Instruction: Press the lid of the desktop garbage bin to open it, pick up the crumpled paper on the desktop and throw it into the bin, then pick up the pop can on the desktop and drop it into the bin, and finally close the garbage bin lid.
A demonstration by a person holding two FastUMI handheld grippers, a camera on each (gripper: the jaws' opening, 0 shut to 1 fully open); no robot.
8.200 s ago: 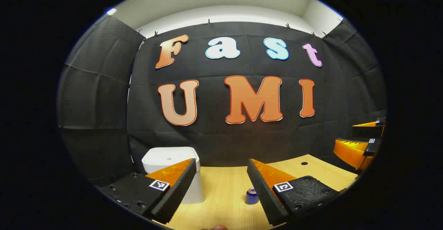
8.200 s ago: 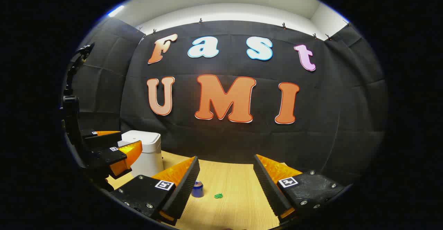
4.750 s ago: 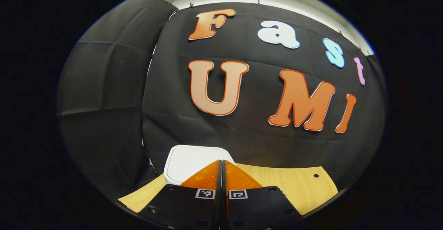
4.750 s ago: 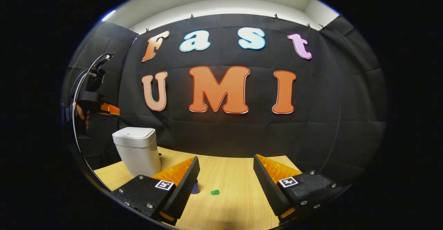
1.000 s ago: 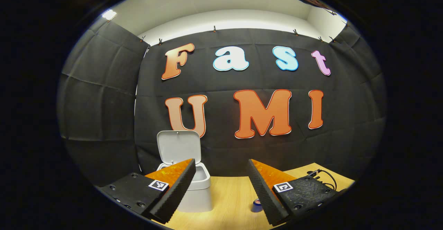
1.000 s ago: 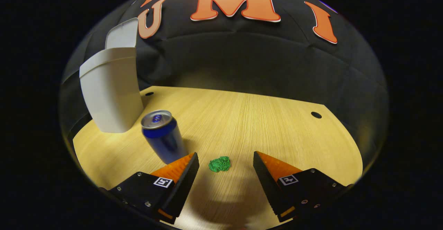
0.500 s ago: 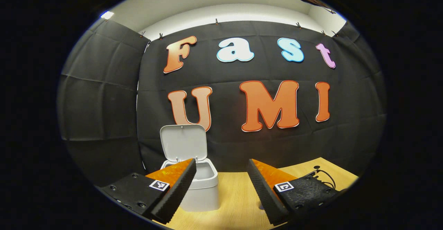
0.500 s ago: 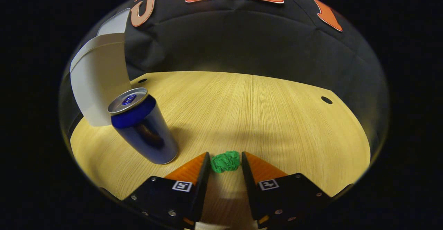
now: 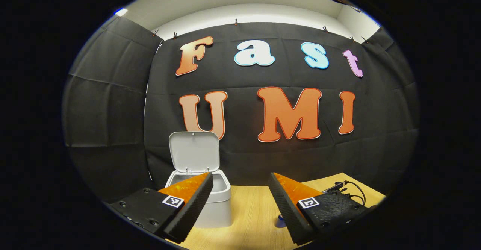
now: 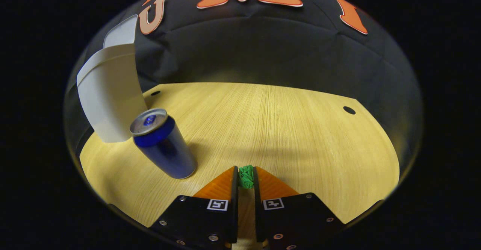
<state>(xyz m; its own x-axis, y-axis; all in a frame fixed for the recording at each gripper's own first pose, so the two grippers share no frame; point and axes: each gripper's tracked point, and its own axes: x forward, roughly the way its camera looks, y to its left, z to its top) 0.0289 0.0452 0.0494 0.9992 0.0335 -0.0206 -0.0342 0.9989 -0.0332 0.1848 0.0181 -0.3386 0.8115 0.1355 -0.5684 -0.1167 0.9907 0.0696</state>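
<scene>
Pinching the crumpled paper [image 10: 246,176] tight, right gripper [image 10: 245,178] — pop can [image 10: 164,143] just beside; left gripper [image 9: 240,184] spread.

1. The garbage bin [image 9: 214,205] stood on the desktop [image 10: 285,129] with its lid [image 9: 194,152] upright behind the mouth, leaving the opening free from above and in front.
2. The pop can [image 10: 164,144] stood just in front of the bin, to its right, blocking a low path there.
3. Right of the bin, beyond the can, the wooden surface lay bare up to the cloth wall [image 10: 263,50].
4. A cable [image 9: 351,190] lay far right of the bin.
</scene>
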